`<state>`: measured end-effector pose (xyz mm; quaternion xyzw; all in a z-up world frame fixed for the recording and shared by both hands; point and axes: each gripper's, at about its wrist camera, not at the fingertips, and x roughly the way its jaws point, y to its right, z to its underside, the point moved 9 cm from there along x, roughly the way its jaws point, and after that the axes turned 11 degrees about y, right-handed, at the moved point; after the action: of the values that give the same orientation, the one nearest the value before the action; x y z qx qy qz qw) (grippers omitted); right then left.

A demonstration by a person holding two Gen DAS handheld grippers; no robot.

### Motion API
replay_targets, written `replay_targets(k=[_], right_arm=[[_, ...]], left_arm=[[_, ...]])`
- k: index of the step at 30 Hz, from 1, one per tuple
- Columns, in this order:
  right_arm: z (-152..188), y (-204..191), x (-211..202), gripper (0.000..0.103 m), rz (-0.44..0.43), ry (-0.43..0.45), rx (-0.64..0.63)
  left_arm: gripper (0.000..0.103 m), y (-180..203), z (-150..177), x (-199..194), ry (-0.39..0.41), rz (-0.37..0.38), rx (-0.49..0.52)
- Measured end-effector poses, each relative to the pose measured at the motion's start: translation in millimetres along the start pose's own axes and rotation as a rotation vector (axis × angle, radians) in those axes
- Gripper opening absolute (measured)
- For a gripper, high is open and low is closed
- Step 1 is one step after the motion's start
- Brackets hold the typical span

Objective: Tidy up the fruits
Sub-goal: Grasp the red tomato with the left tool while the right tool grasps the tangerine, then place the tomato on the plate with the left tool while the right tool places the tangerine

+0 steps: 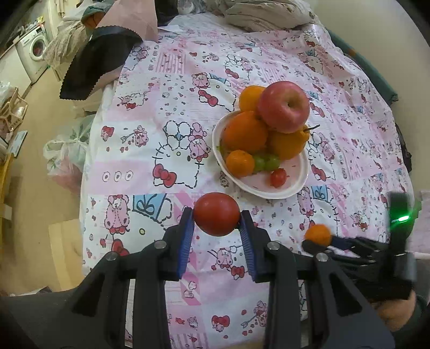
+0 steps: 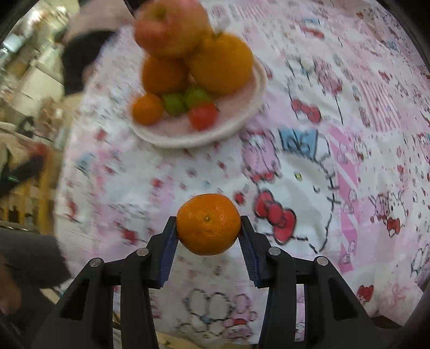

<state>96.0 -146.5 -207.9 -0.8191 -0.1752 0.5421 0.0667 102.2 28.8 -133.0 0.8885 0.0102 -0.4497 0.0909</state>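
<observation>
My left gripper [image 1: 216, 218] is shut on a red tomato [image 1: 216, 217] and holds it above the cloth, in front of a white plate [image 1: 301, 171]. The plate holds a red apple [image 1: 283, 106] on top of oranges [image 1: 246, 133], green grapes [image 1: 266, 161], a small mandarin [image 1: 240, 163] and a small tomato [image 1: 278, 177]. My right gripper [image 2: 208, 228] is shut on a mandarin [image 2: 208, 227], held above the cloth before the plate [image 2: 258, 88]. It also shows in the left wrist view [image 1: 318, 237], at the right, with the mandarin [image 1: 318, 234].
The pink cartoon-print cloth [image 1: 150, 139] covers a round table. Folded cloths [image 1: 107, 53] and bedding [image 1: 266, 16] lie at the far edge. Plastic bags [image 1: 67, 150] sit on the floor at the left. A washing machine [image 1: 35, 51] stands far left.
</observation>
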Motion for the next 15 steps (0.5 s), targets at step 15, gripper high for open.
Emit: replay_targets(k=[15], right_arm=[[-75, -25, -83, 0.047, -0.204, 0.345, 0.033]], left_arm=[[0.030, 18, -20, -4, 0.139, -0.006, 0.085]])
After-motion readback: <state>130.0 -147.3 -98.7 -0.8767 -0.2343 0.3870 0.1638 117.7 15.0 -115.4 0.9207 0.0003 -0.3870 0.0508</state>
